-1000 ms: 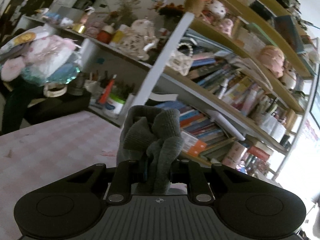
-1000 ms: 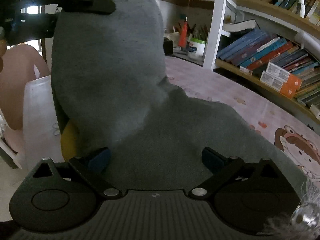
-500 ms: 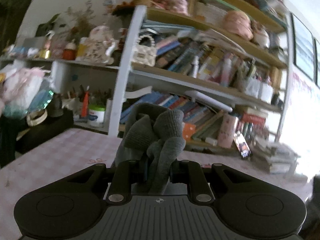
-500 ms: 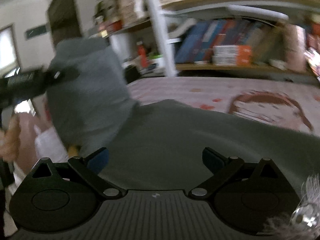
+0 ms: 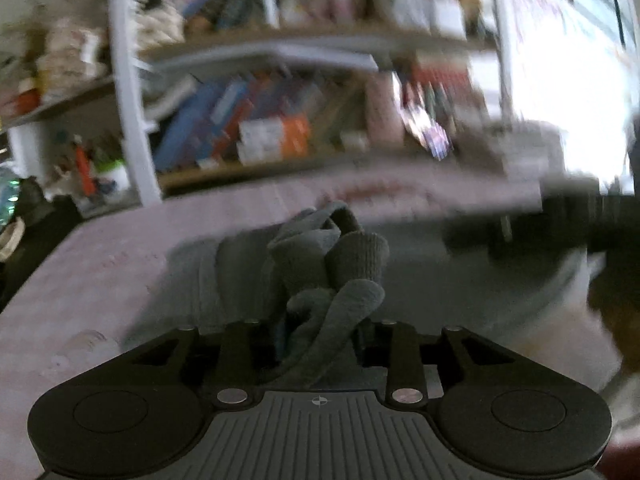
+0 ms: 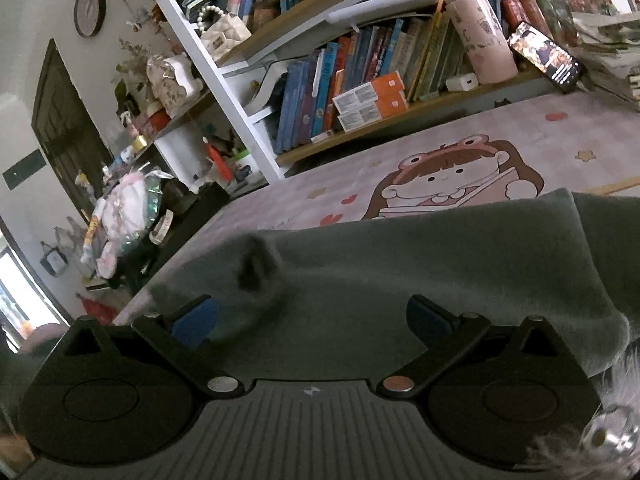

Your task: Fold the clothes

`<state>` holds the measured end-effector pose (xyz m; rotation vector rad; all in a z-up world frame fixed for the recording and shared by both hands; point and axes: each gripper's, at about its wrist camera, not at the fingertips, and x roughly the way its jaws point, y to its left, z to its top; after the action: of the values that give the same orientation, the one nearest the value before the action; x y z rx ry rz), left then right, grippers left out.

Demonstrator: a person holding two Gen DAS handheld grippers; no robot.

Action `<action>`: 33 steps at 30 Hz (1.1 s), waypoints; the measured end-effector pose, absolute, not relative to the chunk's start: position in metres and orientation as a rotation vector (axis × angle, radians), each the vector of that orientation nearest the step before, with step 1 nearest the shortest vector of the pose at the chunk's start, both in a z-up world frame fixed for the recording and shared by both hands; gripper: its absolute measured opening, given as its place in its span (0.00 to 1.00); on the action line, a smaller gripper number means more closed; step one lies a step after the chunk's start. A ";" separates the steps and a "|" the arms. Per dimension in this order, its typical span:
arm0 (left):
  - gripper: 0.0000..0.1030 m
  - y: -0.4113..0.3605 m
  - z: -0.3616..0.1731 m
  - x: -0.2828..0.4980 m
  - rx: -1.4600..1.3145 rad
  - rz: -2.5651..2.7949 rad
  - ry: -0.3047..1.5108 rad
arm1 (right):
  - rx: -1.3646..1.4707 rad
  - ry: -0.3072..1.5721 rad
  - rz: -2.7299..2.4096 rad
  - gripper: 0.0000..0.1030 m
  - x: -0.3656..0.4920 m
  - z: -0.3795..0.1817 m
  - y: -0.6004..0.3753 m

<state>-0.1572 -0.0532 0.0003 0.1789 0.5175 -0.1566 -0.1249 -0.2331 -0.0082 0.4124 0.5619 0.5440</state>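
A grey knitted garment point(image 6: 440, 264) lies spread on a pink cartoon-print cover point(image 6: 452, 176). My left gripper point(image 5: 320, 332) is shut on a bunched edge of the grey garment point(image 5: 332, 272), held low over the cloth; this view is motion-blurred. My right gripper point(image 6: 310, 318) stands open just above the garment, its blue pads point(image 6: 192, 320) wide apart with only flat cloth under them. A blurred dark lump of fabric point(image 6: 256, 264) rises at the garment's left end.
A loaded bookshelf point(image 6: 360, 80) runs along the far side of the cover, with a phone point(image 6: 544, 56) leaning on it. Bags and clutter point(image 6: 124, 216) sit at the left. A dark shape point(image 5: 580, 224) crosses the right of the left wrist view.
My left gripper has swung down from high in the air to just above the cover, still holding the cloth. The raised part of the garment has dropped and now lies flatter.
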 end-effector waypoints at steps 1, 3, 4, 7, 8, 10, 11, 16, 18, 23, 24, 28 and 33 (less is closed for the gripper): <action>0.46 -0.055 -0.001 -0.158 0.178 -0.175 0.520 | 0.422 0.562 0.540 0.99 -0.125 -0.009 -0.234; 0.82 -0.055 0.000 -0.163 0.152 -0.231 0.512 | 0.444 0.566 0.534 0.99 -0.124 -0.010 -0.236; 0.88 -0.054 0.001 -0.165 0.142 -0.247 0.506 | 0.455 0.571 0.532 0.99 -0.123 -0.011 -0.237; 0.89 -0.052 0.004 -0.169 0.115 -0.275 0.486 | 0.475 0.587 0.535 0.99 -0.122 -0.013 -0.237; 0.89 -0.051 0.006 -0.171 0.106 -0.285 0.480 | 0.479 0.590 0.539 0.99 -0.121 -0.013 -0.237; 0.88 -0.045 0.012 -0.175 0.073 -0.311 0.450 | 0.483 0.593 0.547 0.99 -0.122 -0.013 -0.237; 0.88 -0.039 0.018 -0.179 0.041 -0.332 0.419 | 0.485 0.593 0.549 0.99 -0.122 -0.012 -0.237; 0.88 0.007 0.048 -0.189 -0.128 -0.304 0.298 | 0.525 0.613 0.580 0.99 -0.122 -0.012 -0.235; 0.88 0.025 0.047 -0.190 -0.177 -0.230 0.291 | 0.547 0.633 0.610 0.99 -0.121 -0.012 -0.232; 0.35 0.052 0.032 -0.182 -0.264 -0.164 0.329 | 0.587 0.679 0.676 0.99 -0.119 -0.013 -0.218; 0.29 0.052 0.026 -0.179 -0.270 -0.172 0.345 | 0.599 0.685 0.680 0.97 -0.117 -0.013 -0.215; 0.19 0.044 0.014 -0.173 -0.243 -0.210 0.379 | 0.621 0.672 0.708 0.62 -0.115 -0.007 -0.201; 0.19 0.040 0.014 -0.177 -0.217 -0.229 0.363 | 0.461 0.647 0.672 0.46 -0.110 0.007 -0.168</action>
<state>-0.1774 0.0397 0.0144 -0.2174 0.3633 -0.2294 -0.1100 -0.1680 0.0067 0.4612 0.6468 0.6716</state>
